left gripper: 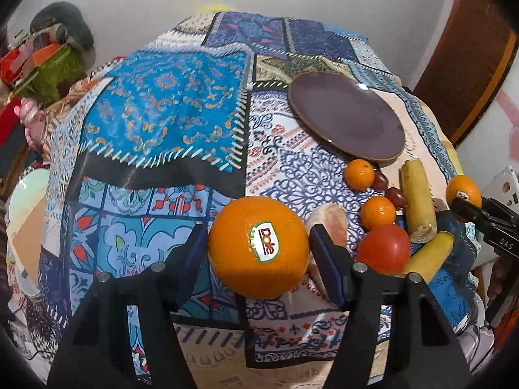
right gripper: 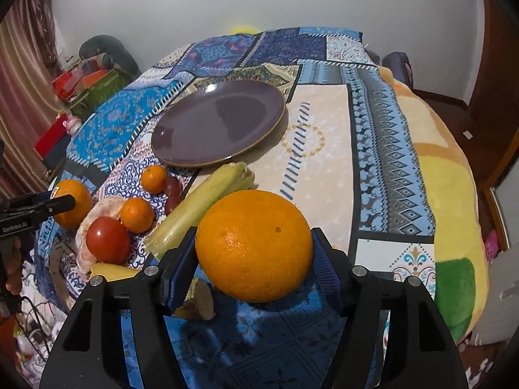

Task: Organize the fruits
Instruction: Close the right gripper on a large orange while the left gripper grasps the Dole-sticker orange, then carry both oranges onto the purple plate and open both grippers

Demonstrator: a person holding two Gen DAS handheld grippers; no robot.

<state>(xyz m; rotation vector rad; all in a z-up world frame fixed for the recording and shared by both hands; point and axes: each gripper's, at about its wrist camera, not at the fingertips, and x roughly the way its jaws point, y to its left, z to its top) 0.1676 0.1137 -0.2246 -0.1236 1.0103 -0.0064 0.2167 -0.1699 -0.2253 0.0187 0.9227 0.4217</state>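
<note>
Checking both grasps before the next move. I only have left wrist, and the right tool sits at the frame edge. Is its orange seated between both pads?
Observer: Yes. The right tool has the second orange centred between its two blue pads, and both pads touch it.
Operator: Good. The left tool is clamped on the Dole orange. How does the corn lie? It looks like a bare yellow stick here.
Observer: The corn is in pale green husk. Its leafy end is close to the plate rim and its cut end points toward the right tool.
</note>
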